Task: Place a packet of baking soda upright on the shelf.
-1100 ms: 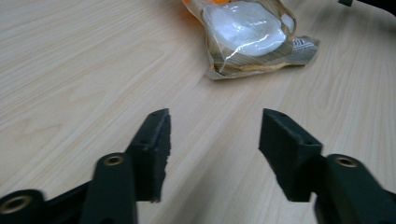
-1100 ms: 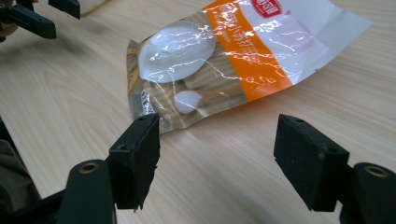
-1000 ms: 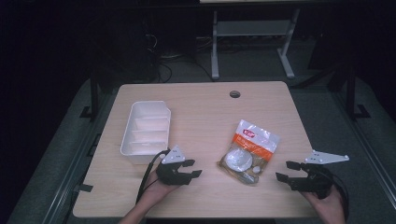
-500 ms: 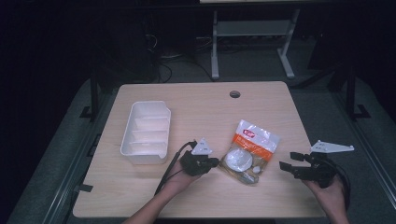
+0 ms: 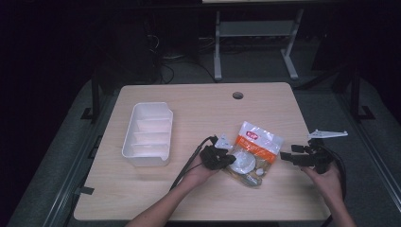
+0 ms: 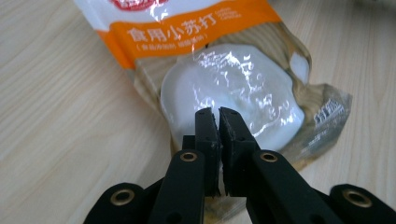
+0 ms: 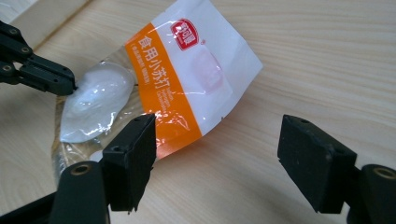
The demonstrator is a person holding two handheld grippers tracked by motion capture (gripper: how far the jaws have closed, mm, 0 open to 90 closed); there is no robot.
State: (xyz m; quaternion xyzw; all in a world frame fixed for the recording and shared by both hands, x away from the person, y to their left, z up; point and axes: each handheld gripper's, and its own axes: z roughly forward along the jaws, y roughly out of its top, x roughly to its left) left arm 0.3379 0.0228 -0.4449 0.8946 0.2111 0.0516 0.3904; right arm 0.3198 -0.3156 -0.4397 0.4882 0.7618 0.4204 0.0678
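Counter [image 5: 198, 198] was mostly bare; white divided tray [image 5: 147, 134] sat far left, empty, likely where the contents go. Baking-soda bag [image 5: 250, 152] lay flat near right-centre. My left gripper [image 6: 218, 116] had jaws closed, tips pressing the bag's white lump, probably pinning it. My right gripper [image 7: 219, 140] hovered just right, jaws wide open, ready to grab.

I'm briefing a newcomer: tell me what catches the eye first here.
An orange-and-white bag of white powder lies right of the table's middle. The left gripper, jaws together, has its tips at the bag's bulge, and the right gripper waits open beside it. A white divided tray sits apart at left.
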